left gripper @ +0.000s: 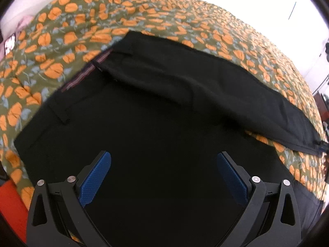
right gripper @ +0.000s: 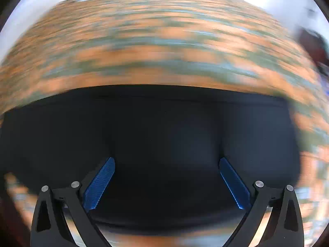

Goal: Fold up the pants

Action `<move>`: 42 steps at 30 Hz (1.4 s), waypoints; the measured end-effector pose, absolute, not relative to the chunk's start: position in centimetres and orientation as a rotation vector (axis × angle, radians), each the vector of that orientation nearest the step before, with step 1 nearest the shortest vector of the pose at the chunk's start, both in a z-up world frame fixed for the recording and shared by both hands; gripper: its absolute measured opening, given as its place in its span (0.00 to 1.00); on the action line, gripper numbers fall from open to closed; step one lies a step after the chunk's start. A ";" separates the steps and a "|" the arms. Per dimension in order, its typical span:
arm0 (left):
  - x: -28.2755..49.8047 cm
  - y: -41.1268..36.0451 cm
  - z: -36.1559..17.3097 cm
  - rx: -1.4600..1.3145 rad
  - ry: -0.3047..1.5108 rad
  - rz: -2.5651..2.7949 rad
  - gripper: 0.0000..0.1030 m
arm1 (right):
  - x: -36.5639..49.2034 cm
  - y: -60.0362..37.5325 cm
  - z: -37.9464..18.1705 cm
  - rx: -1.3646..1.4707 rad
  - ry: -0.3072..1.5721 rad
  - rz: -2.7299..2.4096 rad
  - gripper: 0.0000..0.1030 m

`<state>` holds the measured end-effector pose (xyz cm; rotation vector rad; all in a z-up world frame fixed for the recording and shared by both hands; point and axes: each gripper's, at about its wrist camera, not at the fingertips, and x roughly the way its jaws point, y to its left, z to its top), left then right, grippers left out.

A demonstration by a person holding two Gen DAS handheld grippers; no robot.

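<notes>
While both the left gripper (left gripper: pixel 164 160) and right gripper (right gripper: pixel 167 165) hover spread above the black pants (left gripper: pixel 154 123) on the floral bedspread (left gripper: pixel 185 20), neither clamps cloth, so seizing an edge seems next.

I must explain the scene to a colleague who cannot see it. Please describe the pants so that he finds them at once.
A green bedspread with orange flowers covers the bed. The pants lie flat on it, the only plain black thing there, with a striped waistband lining showing.
</notes>
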<state>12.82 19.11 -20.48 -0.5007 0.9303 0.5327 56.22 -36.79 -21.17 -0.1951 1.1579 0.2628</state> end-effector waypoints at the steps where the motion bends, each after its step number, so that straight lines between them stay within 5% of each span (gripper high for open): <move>1: 13.1 18.9 -20.5 -0.490 0.936 0.535 0.99 | 57.5 -40.3 -21.0 -0.176 1.160 0.173 0.98; 9: 14.1 17.5 -20.9 -0.419 0.983 0.587 0.99 | 63.4 -49.1 -18.5 -0.011 1.117 0.123 0.89; 10: 14.0 17.3 -20.9 -0.413 0.983 0.590 0.99 | 64.0 -48.7 -18.7 -0.025 1.119 0.125 0.83; 12: 13.8 16.9 -20.8 -0.399 0.985 0.592 0.99 | 64.7 -48.3 -19.6 -0.045 1.149 0.110 0.36; 14: 13.7 16.6 -20.8 -0.386 0.992 0.590 0.99 | 64.7 -48.6 -19.6 -0.046 1.148 0.095 0.12; 15: 13.6 16.3 -20.7 -0.379 0.988 0.586 0.99 | 63.9 -48.9 -18.8 -0.054 1.116 0.091 0.07; 24: 12.9 14.8 -18.6 -0.365 0.922 0.533 0.99 | 44.7 -48.9 -7.0 -0.106 0.783 0.321 0.05; 32: 11.4 11.4 -18.4 -0.300 0.940 0.433 0.99 | 24.4 -55.3 -11.9 0.146 0.894 0.082 0.00; 36: 10.8 9.0 -18.2 -0.252 0.951 0.356 0.99 | 20.7 -56.9 -11.2 0.256 0.854 -0.105 0.09; 37: 10.7 8.5 -18.2 -0.246 0.949 0.340 0.99 | 20.4 -56.4 -10.6 0.263 0.831 -0.094 0.22; 39: 10.5 7.7 -18.3 -0.237 0.945 0.316 0.99 | 19.6 -54.0 -9.4 0.255 0.798 -0.037 0.67; 42: 10.1 6.7 -19.0 -0.218 0.954 0.277 0.99 | 19.2 -49.0 -10.0 0.258 0.795 0.086 0.71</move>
